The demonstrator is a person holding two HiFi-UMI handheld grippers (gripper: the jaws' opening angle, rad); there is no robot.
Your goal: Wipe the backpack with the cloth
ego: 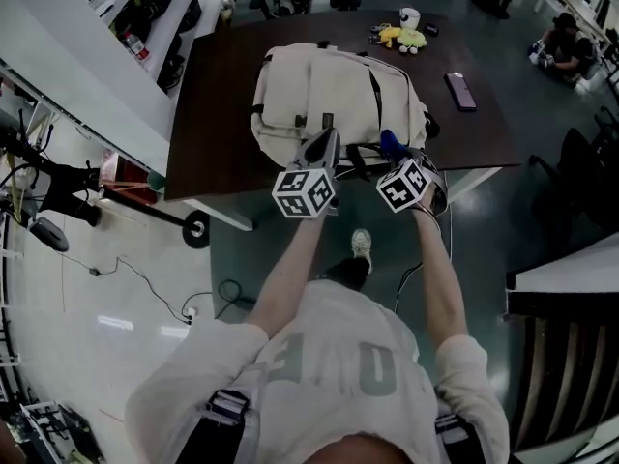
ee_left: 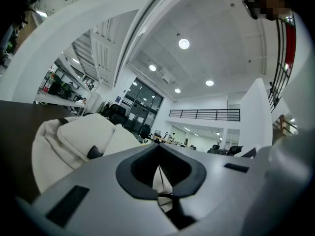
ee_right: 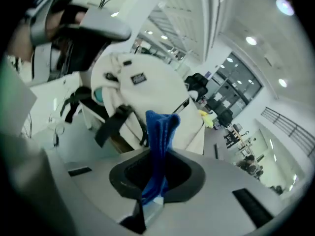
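Backpack (ego: 329, 95): cream, lying mid-desk (ego: 222, 114), toward the 6 o'clock edge.
Left gripper (ee_left: 161, 187): at the backpack's 6 o'clock rim; jaws pressed together on a thin cream fold of it.
Right gripper (ee_right: 150, 199): at the backpack's 5 o'clock; jaws pinching the blue cloth (ee_right: 160, 132).

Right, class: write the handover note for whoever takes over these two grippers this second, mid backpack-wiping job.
Left gripper: jaws together. A pale sliver shows at their seam, but I cannot tell whether it is fabric. It sits at the near edge of the backpack.
Right gripper: shut on the blue cloth, which sticks up out of the jaws.
The backpack lies on the dark table.
Done: the cloth is in hand. No wiped area can be made out.
Left: bring the cloth onto the backpack and wipe. The left gripper could probably steady it.
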